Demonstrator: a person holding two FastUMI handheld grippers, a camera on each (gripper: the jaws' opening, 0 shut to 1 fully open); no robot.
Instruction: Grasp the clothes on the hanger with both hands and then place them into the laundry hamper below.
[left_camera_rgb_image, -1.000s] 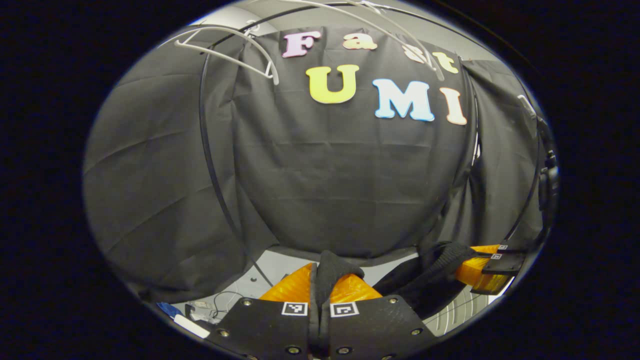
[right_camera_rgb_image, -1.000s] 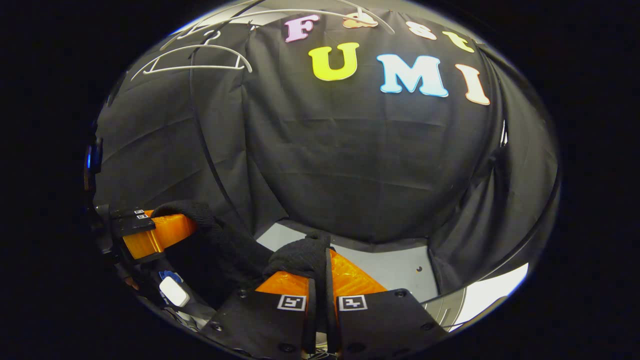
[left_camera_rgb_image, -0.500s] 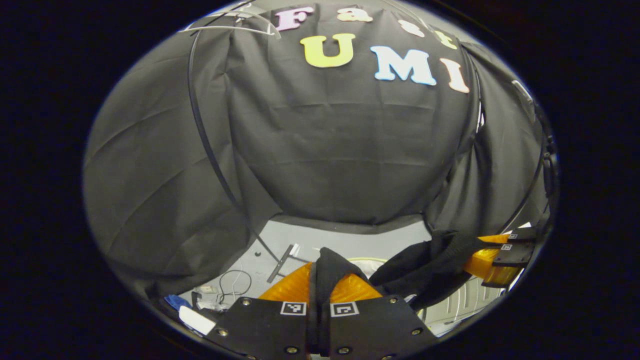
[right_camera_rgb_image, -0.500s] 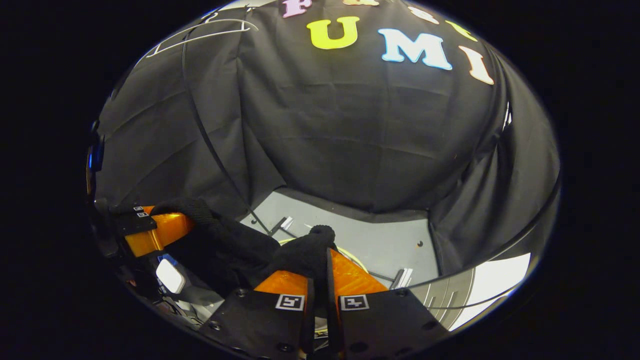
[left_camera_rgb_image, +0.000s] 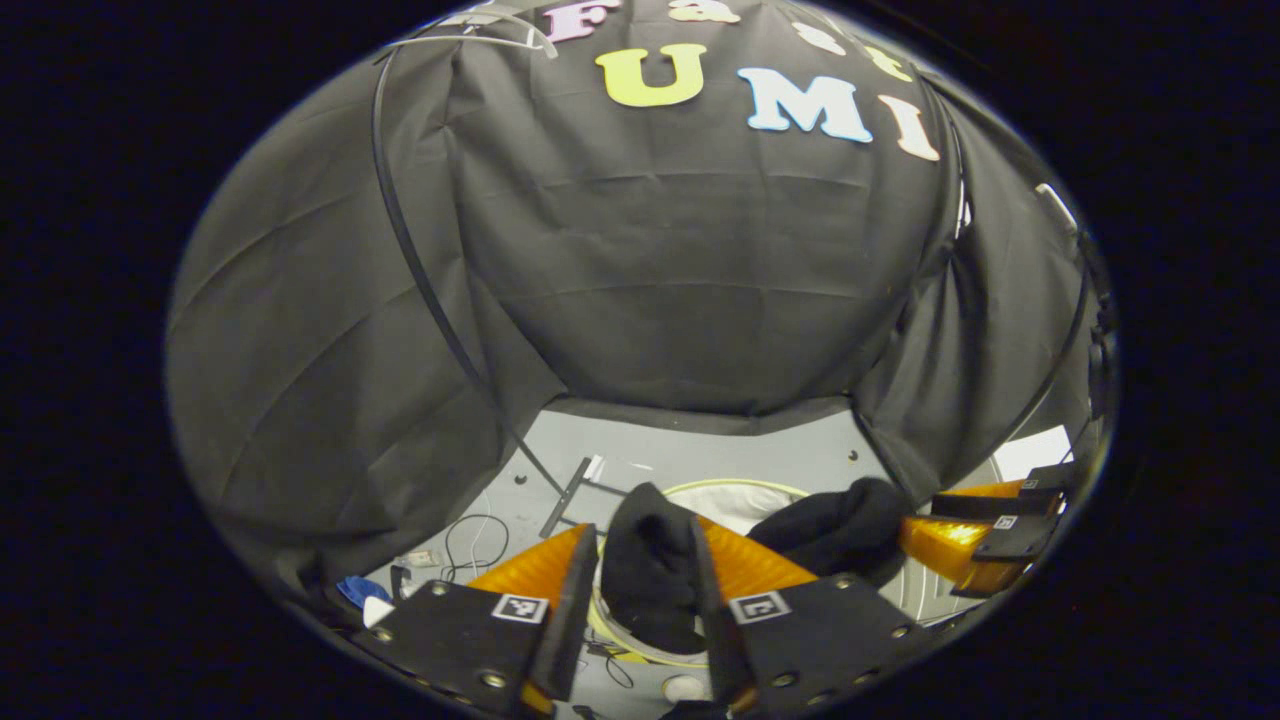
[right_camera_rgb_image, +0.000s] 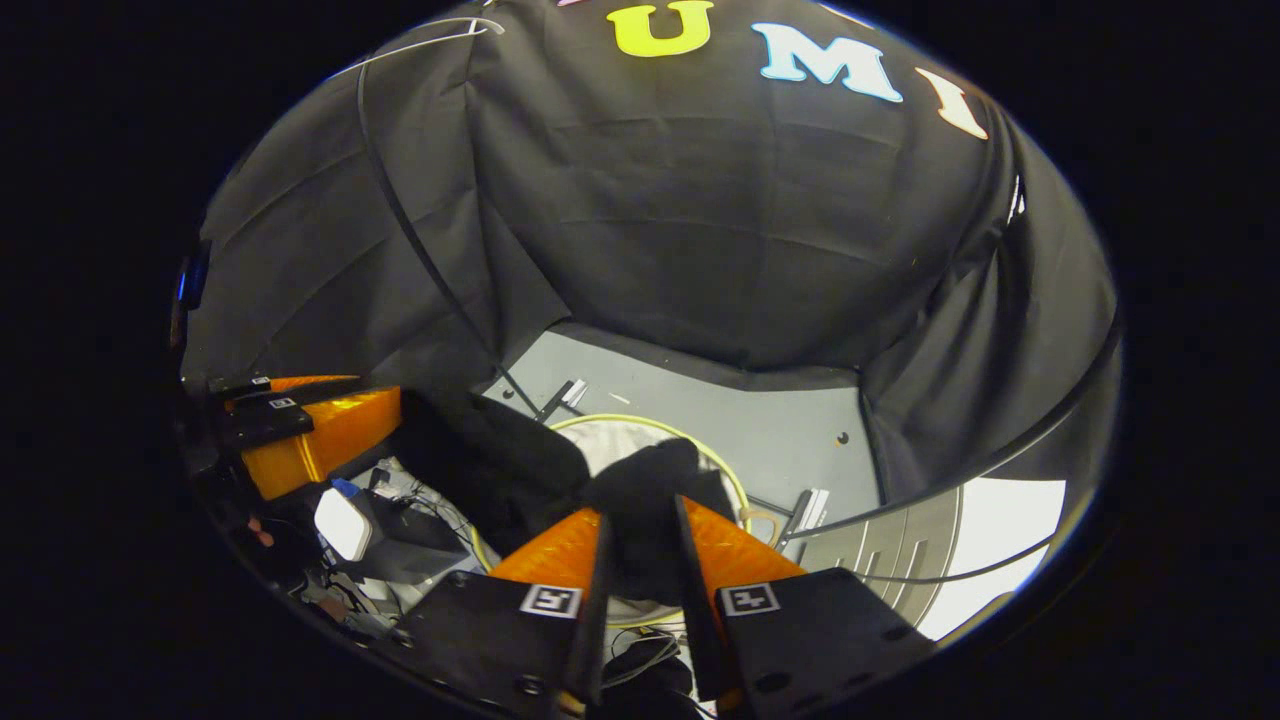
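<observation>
A black knitted garment (left_camera_rgb_image: 650, 580) hangs between the spread fingers of my left gripper (left_camera_rgb_image: 643, 530), which is open. It sags over the round laundry hamper (left_camera_rgb_image: 740, 487), which has a pale rim and white lining and stands on the grey floor below. The garment runs right to my right gripper (left_camera_rgb_image: 930, 515). In the right gripper view the same garment (right_camera_rgb_image: 645, 480) lies in the gap of my open right gripper (right_camera_rgb_image: 640, 510), above the hamper (right_camera_rgb_image: 650, 420). Farther left in that view is my left gripper (right_camera_rgb_image: 390, 400). An empty white hanger (left_camera_rgb_image: 490, 25) hangs at the top.
Cables and small items (left_camera_rgb_image: 465, 540) lie on the floor left of the hamper, beside a white device (right_camera_rgb_image: 340, 525). Metal rack feet (left_camera_rgb_image: 565, 510) rest behind the hamper. A black pole (left_camera_rgb_image: 420, 280) runs along the cloth wall. A pale slatted panel (right_camera_rgb_image: 990, 570) is at lower right.
Both grippers dropped from hanger height to just above the hamper. Their fingers, shut on the garment before, have spread apart, and the garment has slackened.
</observation>
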